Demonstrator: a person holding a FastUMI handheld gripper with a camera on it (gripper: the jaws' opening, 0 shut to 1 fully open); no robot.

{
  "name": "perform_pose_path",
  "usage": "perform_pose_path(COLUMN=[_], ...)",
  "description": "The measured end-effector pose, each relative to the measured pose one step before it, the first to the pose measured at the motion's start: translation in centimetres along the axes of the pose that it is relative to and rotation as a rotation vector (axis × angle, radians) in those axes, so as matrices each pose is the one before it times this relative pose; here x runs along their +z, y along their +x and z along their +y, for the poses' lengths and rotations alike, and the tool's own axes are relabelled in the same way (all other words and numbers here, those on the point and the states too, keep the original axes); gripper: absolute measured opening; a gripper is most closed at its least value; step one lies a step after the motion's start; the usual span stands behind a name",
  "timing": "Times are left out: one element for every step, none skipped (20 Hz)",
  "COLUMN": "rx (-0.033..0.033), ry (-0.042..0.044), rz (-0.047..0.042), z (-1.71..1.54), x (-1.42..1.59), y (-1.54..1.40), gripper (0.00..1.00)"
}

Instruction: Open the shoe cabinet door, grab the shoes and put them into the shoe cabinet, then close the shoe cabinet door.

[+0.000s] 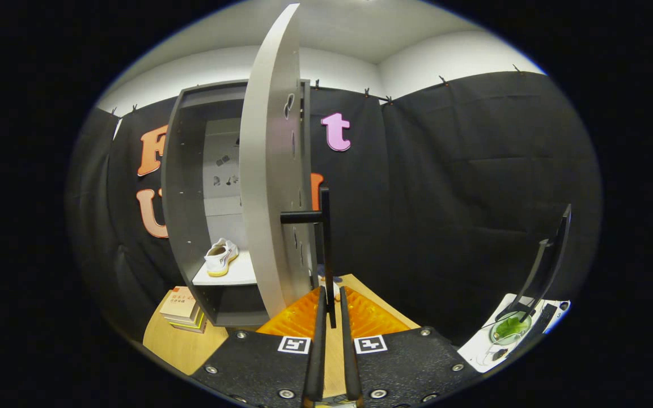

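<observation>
While books are stacked beside the cabinet | a shoe is seen on its shelf (sole outward) | door swung open | handle is pinched by the gripper fingers.

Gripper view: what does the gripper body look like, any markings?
The handheld two-finger gripper has two thin, flat fingers running forward, set on black, grainy-textured plates held by silver round-head screws. Two square black-and-white fiducial tags sit beside the fingers.
</observation>
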State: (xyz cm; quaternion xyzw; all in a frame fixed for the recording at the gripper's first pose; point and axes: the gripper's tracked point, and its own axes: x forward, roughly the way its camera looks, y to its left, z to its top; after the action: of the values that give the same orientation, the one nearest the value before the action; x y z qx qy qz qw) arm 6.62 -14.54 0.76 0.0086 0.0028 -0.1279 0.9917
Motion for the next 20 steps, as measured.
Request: perform_pose_path(rx=[-0.01325,-0.00936,-0.0115,-0.01053,-0.01586,-0.02219,-0.02028,-0.01854,-0.01362,-0.00075,0.00425,-0.00287,-0.00186,0.0047,-0.00176,-0.00151,-0.00401,0.00492,0.00387,0.00238], ry=[-0.00541,-0.00199,-0.00036,-0.00101,-0.00182,-0.00638,-0.01301,-0.00975,-0.0011,0.00829,0.01466,0.00382,-0.00066,0.00305,-0.00242,-0.00914,-0.00333,0.00491,0.00598,0.00173], rz=[-0.00534,0.00063,0.00059,0.0036,0.00808,0.00273,-0.00224,-0.00157,-0.00078,0.00215,0.00125,0.00051,-0.00079,-0.00417,-0.00394,-0.00026,0.00099,0.00013,0.00026,-0.0026], z=[-0.655,-0.619,-0.534,-0.654,-0.722,-0.796,-0.686,-0.708,-0.52,-0.317,0.156,-0.139,-0.112,0.068,0.202,0.031,0.288,0.379,0.059,-0.082], x=[0.189,-0.013,0.013,0.021,-0.121,-0.024,0.001,0.07,0.105,0.099,0.033,-0.031,-0.038,0.209,0.136,0.0,-0.039,-0.018,0.215,0.294], y=[0.115,-0.068,0.092,0.013,0.058,-0.024,0.019,-0.11,0.025,0.012,-0.1,-0.247,-0.113,-0.323,-0.277,-0.333,-0.104,-0.282,-0.397,-0.417], gripper=[0.14,0.13,0.11,0.09,0.08,0.07,0.07,0.07,0.07,0.07,0.07,0.07,0.07,0.07,0.07,0.07,0.07,0.07,0.07,0.07])
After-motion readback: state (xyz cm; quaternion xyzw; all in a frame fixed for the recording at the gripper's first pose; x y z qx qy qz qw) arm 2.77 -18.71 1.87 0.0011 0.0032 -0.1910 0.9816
